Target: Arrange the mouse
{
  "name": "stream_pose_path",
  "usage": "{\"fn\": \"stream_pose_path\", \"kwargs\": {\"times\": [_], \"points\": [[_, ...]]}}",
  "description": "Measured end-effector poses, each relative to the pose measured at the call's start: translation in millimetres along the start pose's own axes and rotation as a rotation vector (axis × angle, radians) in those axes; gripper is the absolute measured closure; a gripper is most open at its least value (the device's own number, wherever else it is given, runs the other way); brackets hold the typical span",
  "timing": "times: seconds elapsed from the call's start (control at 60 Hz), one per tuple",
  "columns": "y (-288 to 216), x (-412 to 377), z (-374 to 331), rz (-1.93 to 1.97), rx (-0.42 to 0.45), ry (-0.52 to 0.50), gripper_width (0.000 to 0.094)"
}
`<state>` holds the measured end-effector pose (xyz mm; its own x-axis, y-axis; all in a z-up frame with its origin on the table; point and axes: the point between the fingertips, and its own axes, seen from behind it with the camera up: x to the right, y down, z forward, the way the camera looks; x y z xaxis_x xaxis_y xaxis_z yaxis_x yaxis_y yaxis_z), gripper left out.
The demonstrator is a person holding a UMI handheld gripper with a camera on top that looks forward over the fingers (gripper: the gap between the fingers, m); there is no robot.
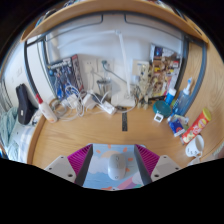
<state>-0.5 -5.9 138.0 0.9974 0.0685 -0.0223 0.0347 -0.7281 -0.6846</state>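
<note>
A white mouse (116, 167) lies on a light blue patterned mouse mat (98, 174) on the wooden desk (90, 130). It sits between my fingers, with a gap on each side. My gripper (113, 150) is open, with its magenta pads (72, 161) spread wide to the left and right of the mat. The near end of the mat is hidden below the fingers.
White cables and adapters (97, 102) lie at the back of the desk by the wall. A black object (25, 106) stands at the left. A small dark item (125, 121) lies mid-desk. Bottles, boxes and colourful packets (182, 122) crowd the right side.
</note>
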Motion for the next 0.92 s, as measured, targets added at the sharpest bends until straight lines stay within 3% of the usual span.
{"fn": "stream_pose_path", "kwargs": {"times": [0.3, 0.917], "points": [[-57.2, -26.3, -97.9, 0.003, 0.141, 0.062, 0.0113], [-40.9, -53.8, -122.9, 0.01, 0.122, 0.047, 0.0115]]}}
